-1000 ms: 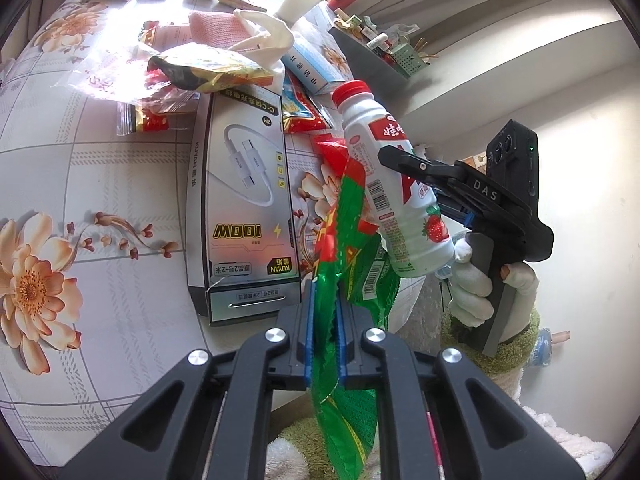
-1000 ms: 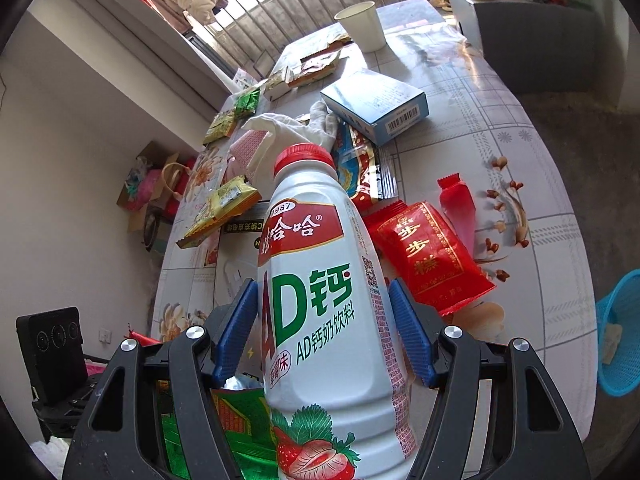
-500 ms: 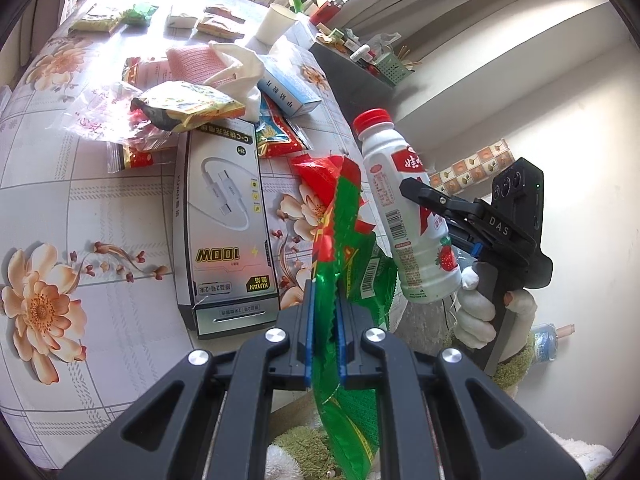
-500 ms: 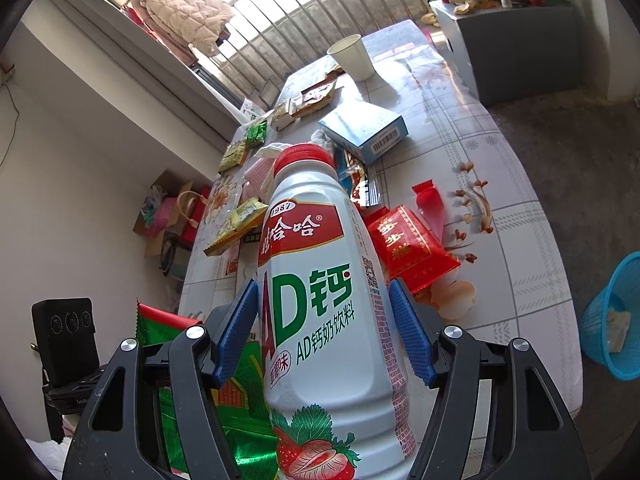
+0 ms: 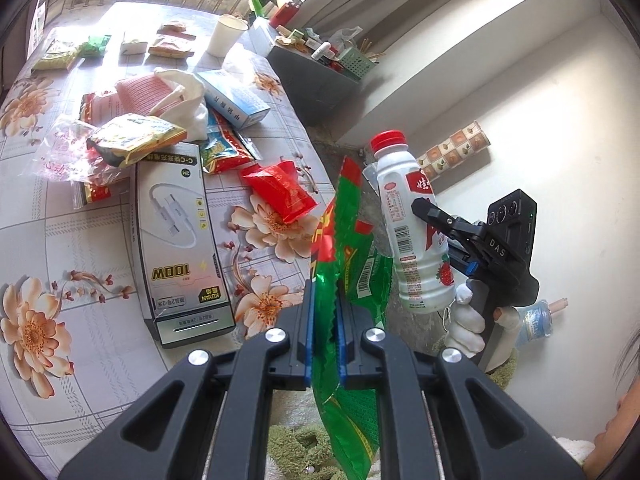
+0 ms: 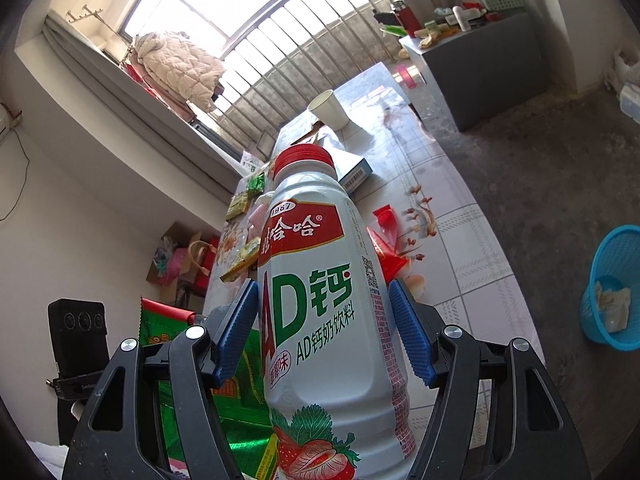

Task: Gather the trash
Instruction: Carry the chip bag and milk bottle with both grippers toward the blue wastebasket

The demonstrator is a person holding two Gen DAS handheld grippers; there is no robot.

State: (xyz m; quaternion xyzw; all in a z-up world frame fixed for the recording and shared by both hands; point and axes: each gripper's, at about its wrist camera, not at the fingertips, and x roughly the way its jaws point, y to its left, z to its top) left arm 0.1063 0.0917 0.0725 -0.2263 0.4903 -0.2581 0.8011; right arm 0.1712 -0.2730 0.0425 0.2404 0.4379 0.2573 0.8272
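Off the table edge: left claw clamped on wrapper, right claw clamped on bottle. Bin on floor, w/ a little trash in it. Lots of wrappers & boxes left on table, so early imo.

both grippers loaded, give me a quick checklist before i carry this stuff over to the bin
1. Left gripper shut on the crinkled green and red foil snack wrapper: ok.
2. Right gripper pads against both sides of the white plastic drink bottle with a red cap: ok.
3. Bottle cap screwed on: ok.
4. Blue plastic mesh waste basket on the floor in sight, with room inside: ok.
5. Wrapper tail hanging loose below the left gripper, could snag: cannot tell.
6. Table with the floral cloth cleared of trash: not ok, a red packet and other wrappers remain.
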